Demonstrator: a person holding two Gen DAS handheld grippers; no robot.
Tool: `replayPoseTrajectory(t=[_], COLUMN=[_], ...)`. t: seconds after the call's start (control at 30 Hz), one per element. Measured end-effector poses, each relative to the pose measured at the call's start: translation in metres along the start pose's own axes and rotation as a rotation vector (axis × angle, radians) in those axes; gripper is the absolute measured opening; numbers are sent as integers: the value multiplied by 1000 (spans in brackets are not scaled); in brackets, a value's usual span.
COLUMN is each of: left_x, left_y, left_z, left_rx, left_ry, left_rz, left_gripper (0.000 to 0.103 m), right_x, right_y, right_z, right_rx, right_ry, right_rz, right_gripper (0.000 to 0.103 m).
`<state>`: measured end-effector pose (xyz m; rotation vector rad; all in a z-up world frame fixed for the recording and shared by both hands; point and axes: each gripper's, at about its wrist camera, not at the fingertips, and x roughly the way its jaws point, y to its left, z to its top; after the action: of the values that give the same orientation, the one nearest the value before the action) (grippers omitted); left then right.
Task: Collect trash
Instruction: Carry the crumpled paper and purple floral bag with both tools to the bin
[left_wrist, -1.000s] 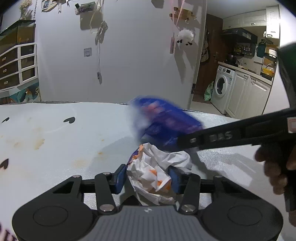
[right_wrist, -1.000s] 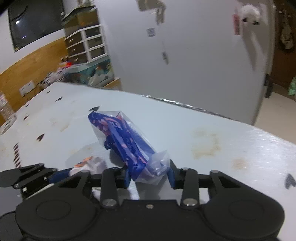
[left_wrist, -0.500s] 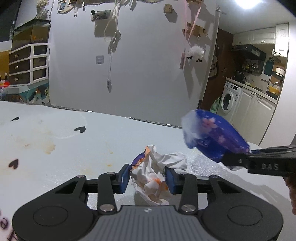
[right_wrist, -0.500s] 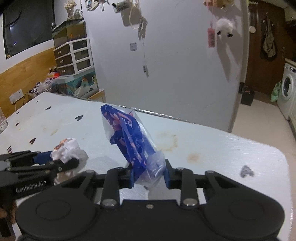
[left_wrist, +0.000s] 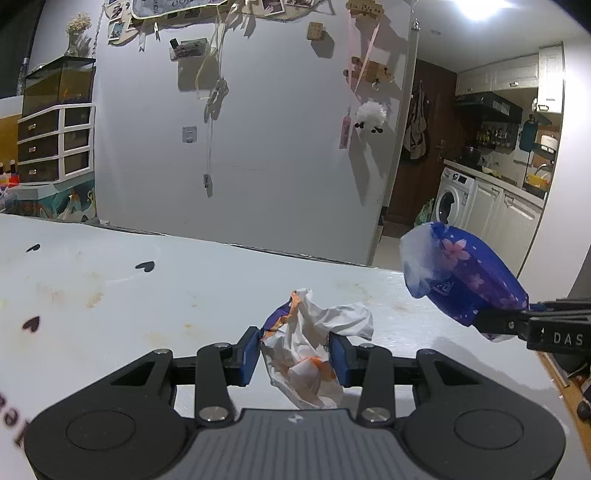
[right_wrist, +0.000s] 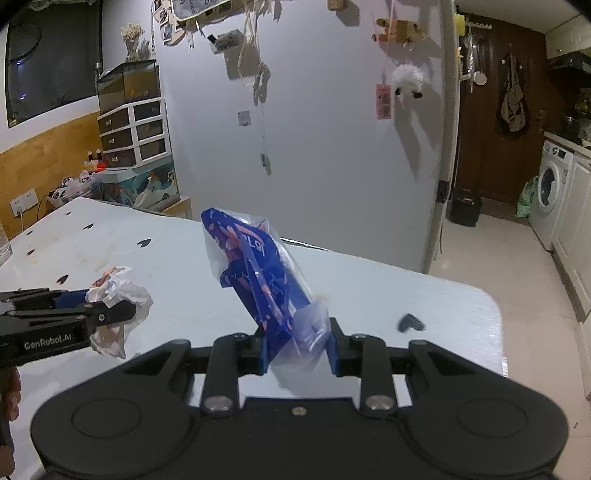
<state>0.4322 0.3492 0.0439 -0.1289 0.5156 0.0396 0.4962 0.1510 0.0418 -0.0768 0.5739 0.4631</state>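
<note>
My left gripper (left_wrist: 294, 354) is shut on a crumpled white and orange wrapper (left_wrist: 310, 350) and holds it above the white table (left_wrist: 110, 295). My right gripper (right_wrist: 297, 345) is shut on a blue flowered plastic packet (right_wrist: 258, 273), held up above the table's right part. The packet also shows in the left wrist view (left_wrist: 461, 280), to the right of the wrapper and apart from it. The wrapper also shows in the right wrist view (right_wrist: 118, 295), at the left.
The table carries small black heart marks (left_wrist: 144, 266) and brown stains (left_wrist: 92, 295). Its right edge and rounded corner (right_wrist: 495, 306) drop to a tiled floor. A white wall with hanging ornaments stands behind; a washing machine (right_wrist: 550, 192) is at the far right.
Both grippers have risen from the table with their trash. The blue packet has moved right, away from the wrapper.
</note>
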Motion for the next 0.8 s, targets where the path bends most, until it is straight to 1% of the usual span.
replayPoseTrajectory(t=[0.07, 0.13, 0.33, 0.5, 0.8], left_x=[-6, -11, -17, -22, -36], left_y=[-12, -21, -66, -105, -177], left_z=[-1, -2, -10, -19, -36], left_rx=[24, 25, 40, 46, 88], left_ry=[-4, -14, -12, -11, -14], left_rz=[3, 9, -28, -63, -117], left_gripper=[42, 42, 42, 42, 42], right_x=[-8, -16, -44, -73, -127], right_y=[-6, -11, -34, -63, -124], right_z=[-2, -5, -18, -31, -63], right_rx=[3, 8, 24, 32, 50], right_ry=[-7, -12, -29, -43, -49], right_rz=[-4, -6, -20, -45, -127], right_gripper=[30, 30, 30, 30, 30])
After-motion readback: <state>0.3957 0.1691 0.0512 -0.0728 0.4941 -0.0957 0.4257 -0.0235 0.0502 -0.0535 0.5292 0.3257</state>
